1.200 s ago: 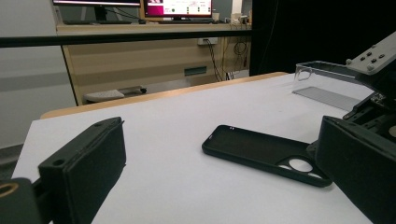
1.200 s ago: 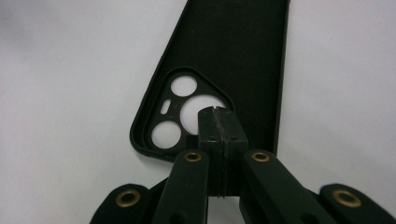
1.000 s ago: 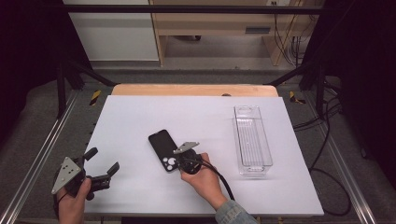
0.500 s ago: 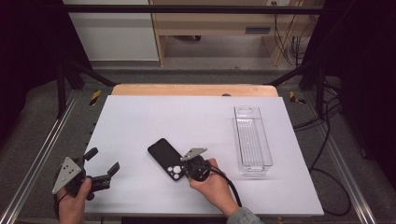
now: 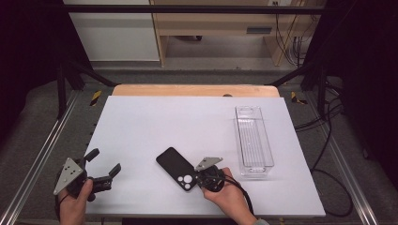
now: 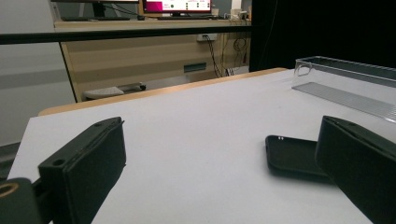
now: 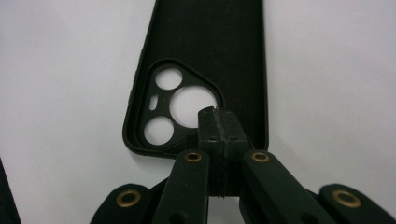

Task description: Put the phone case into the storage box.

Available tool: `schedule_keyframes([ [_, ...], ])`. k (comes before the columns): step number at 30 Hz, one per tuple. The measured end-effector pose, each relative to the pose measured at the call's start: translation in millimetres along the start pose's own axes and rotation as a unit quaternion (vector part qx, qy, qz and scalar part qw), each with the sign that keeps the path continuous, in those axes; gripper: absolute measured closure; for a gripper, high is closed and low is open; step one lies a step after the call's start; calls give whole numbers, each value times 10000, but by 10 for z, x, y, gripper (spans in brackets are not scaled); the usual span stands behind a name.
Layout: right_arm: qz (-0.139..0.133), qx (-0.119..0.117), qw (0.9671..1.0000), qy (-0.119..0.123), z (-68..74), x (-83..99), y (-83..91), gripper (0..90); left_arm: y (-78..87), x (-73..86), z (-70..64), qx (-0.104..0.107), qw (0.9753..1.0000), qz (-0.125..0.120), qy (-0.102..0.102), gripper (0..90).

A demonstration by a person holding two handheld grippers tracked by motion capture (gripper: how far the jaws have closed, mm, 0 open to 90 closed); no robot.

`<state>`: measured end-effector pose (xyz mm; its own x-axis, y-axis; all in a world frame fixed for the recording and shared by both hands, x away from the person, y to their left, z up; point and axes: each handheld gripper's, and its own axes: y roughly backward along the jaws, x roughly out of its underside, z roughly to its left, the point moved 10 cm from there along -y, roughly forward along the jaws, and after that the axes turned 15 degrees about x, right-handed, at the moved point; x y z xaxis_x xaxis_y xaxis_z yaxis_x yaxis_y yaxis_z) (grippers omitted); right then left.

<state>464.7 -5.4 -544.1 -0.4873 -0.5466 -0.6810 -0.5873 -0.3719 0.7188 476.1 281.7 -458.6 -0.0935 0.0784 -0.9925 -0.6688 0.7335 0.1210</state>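
Right gripper (image 7: 219, 116) jaws pressed together over phone case (image 7: 210, 60), left gripper (image 5: 101, 171) jaws wide.

The table (image 5: 197, 117) lies bare across its whole far half and left side, so a hand could sweep there unhindered. Obstacles sit toward the near middle and right: the flat black case (image 5: 177, 168) lies low on the surface, and the clear bin (image 5: 253, 140) stands along the right side, its walls raised above the table. Between case and bin the right gripper (image 5: 201, 177) takes up the gap, jaws closed together over the case's near end. The left gripper (image 5: 101, 169) sits at the near left corner, jaws spread, with open table between it and the case.
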Motion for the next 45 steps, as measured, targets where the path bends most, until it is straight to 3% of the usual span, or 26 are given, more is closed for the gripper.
schedule_keyframes([
  [5, 10, 73, 9999, 96, -41, 91, 71, 900, -5, 6, -3, -4, 10000, 20, -7, 19],
  [17, -150, 120, 9998, -108, -64, 313, 260, 900, -24, 9, -18, 54, 10000, 41, -31, 19],
  [20, -246, 148, 9993, -236, -68, 328, 265, 900, -32, 6, -33, 94, 9999, 42, -42, 20],
  [32, -295, 255, 9990, -199, -56, 326, 267, 900, -59, 21, -46, 107, 9998, 115, -76, 21],
  [45, -228, 207, 9993, -196, -68, 347, 288, 900, -60, 27, -44, 115, 9998, 122, -64, 22],
])
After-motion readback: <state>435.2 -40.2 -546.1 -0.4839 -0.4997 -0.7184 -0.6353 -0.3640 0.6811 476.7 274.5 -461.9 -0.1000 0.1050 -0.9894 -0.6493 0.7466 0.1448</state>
